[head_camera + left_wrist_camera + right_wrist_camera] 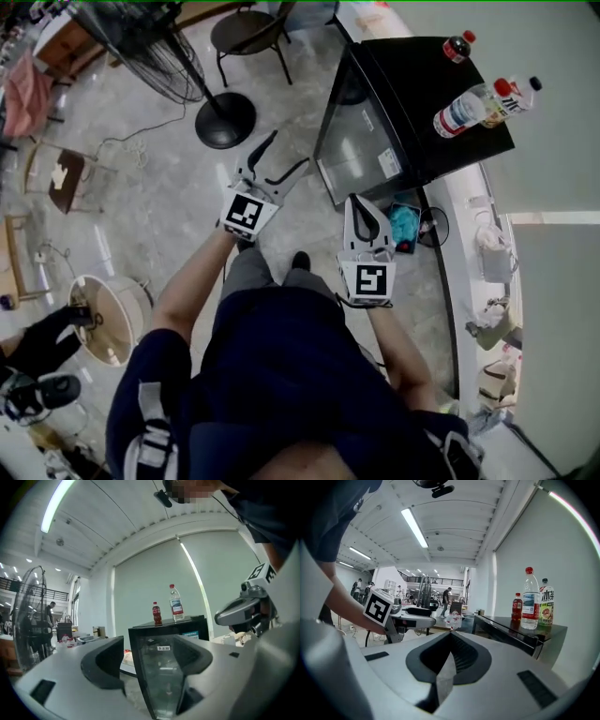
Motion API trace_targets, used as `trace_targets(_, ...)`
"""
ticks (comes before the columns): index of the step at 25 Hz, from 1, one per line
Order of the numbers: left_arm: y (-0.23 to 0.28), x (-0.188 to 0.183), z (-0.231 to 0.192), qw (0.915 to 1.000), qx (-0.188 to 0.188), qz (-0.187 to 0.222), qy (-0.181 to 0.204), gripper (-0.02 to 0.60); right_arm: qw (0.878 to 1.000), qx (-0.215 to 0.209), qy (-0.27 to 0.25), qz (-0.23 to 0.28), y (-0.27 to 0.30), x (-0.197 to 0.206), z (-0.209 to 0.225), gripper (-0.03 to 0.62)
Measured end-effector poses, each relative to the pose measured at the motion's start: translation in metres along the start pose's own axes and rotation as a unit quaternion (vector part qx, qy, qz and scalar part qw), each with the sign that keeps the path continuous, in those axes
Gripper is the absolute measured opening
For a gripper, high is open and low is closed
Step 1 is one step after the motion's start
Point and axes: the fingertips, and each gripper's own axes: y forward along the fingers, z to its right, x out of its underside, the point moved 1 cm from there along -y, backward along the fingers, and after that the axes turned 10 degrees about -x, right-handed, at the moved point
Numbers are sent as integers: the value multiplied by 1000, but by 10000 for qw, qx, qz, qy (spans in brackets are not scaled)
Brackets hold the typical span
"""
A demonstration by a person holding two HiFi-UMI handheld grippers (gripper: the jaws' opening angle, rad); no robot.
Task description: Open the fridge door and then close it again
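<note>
Your left hand-held gripper (150,660) is wide open with nothing gripped. You can see the fridge (403,89) through the gap between its pads, but it's standing off from it, not touching. Your right hand-held gripper (449,651) is the opposite: jaws pressed together, nothing in between.

From the head view you've got both held out in front of you, roughly level. The left one angles toward the fridge and the right one sits near its lower front corner, still apart from it.

The fridge is a small black one on the floor (169,206), ahead of you and to the right, backed up against the wall. Its glass door (361,155) looks shut.

Three bottles stand on top of it: a small cola bottle (517,607), a water bottle (529,599) just beside it, and a green tea bottle (546,604) next to that.

Down beside the fridge there's a blue bundle (405,223) on the floor; I can't tell what it is.

Further off to your left are a standing fan (155,47) with a round black base and a dark chair (248,28).
</note>
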Motion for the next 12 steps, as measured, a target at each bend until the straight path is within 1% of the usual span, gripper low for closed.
trace_targets(3,40,16,-10,9988,486,-12,73,318,9992,390,122,38,21,1,13,18)
trace_targets(7,91,38,-34,9937,1109,-2,133,318,9944,1012,297,46,53,2,27,18)
trace_targets(9,121,51,-47,9897,1432,-45,75,318,9887,1446,388,-78,71,5,33,18)
trace_targets(12,154,74,-59,9800,1981,-209,-32,321,9753,2118,531,-326,93,10,31,18)
